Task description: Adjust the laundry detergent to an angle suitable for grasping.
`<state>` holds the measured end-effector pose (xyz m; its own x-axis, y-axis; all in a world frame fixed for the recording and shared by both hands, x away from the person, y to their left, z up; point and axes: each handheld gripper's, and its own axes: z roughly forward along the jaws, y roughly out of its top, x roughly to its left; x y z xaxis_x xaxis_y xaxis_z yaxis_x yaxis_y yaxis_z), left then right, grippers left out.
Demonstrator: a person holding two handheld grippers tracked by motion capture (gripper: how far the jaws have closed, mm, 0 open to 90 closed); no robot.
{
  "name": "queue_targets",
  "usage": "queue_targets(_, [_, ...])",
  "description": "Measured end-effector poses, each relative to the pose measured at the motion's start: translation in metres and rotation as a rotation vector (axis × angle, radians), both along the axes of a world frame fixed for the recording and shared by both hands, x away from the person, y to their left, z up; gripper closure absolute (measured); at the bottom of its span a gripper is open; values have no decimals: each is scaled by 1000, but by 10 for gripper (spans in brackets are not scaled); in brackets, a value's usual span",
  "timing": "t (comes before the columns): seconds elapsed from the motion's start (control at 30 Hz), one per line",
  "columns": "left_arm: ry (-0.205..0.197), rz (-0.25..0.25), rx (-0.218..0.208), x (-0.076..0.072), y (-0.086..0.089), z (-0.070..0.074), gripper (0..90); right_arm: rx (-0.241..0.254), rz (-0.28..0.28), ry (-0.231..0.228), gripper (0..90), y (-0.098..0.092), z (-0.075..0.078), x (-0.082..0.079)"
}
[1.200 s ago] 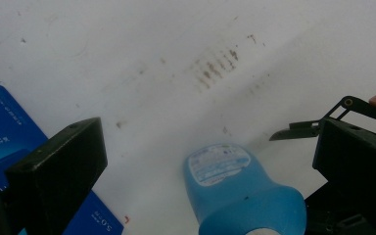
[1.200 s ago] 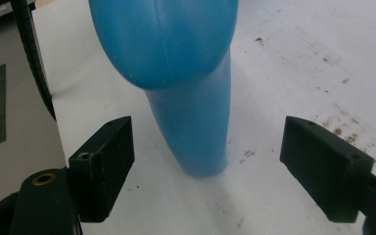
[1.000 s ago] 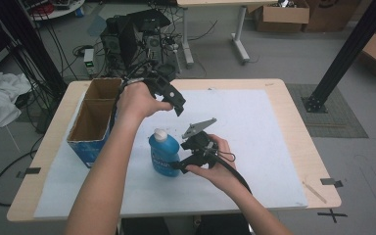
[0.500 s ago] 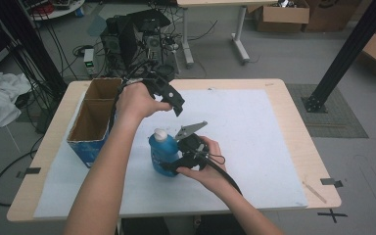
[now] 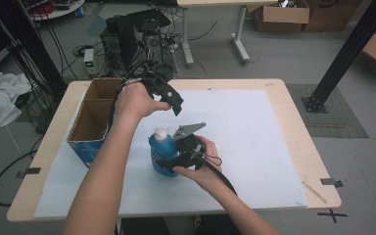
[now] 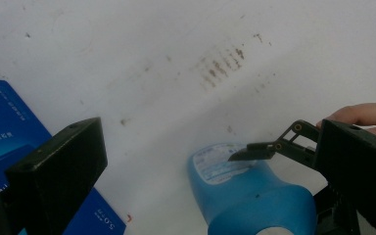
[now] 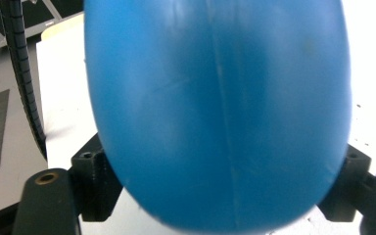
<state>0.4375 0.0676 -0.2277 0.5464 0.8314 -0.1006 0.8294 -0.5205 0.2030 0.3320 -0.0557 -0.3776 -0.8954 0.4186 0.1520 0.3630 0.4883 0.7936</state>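
Right gripper point(image 5: 169, 161) jaws, just closing, seemingly grip the blue bottle point(image 5: 160, 149).

The right gripper point(image 5: 169, 159) lies level and low, its jaws have just been closing and now stand on either side of the bottle point(image 5: 162, 149), their pads against its flanks. The right hand point(image 5: 200, 164) wraps it from behind. Above and beyond it the left gripper point(image 5: 174, 100) hangs tilted downward, jaws wide apart and empty, held in the left hand point(image 5: 134, 103)
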Motion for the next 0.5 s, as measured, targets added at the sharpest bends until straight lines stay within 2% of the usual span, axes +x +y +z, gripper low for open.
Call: queue_targets(0.5, [0, 2, -1, 0, 3, 0, 2, -17, -6, -13, 322, 8, -4, -1])
